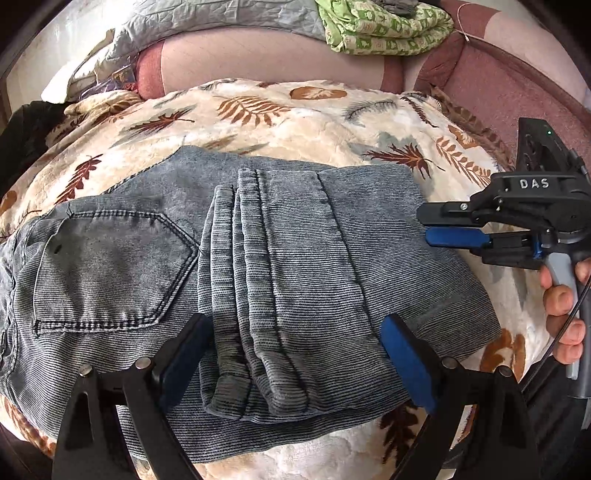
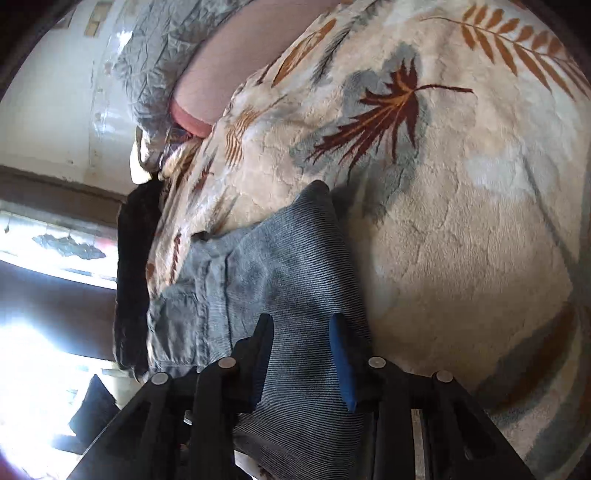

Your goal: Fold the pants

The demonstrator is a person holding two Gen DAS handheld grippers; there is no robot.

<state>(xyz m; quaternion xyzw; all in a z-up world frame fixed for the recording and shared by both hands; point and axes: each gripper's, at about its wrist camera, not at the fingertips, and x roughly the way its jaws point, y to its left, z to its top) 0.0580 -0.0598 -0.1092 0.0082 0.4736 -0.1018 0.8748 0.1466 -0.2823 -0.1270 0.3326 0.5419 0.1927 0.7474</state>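
Grey-blue striped jeans [image 1: 258, 266] lie folded on a cream leaf-print blanket [image 1: 314, 122], back pocket at the left, leg ends stacked on top in the middle. My left gripper [image 1: 291, 332] is open, its blue pads straddling the stacked leg ends at the near edge. My right gripper [image 1: 428, 225] shows at the right of the left wrist view, held sideways at the jeans' right edge. In the right wrist view it [image 2: 303, 332] is open with the jeans' folded edge [image 2: 288, 280] between its fingers.
A pink sofa back [image 1: 266, 55] rises behind the blanket, with a grey quilt [image 1: 207, 22] and a green patterned cloth [image 1: 384, 29] on top. A dark garment [image 1: 26, 140] lies at the left. A bright window [image 2: 44, 240] shows in the right wrist view.
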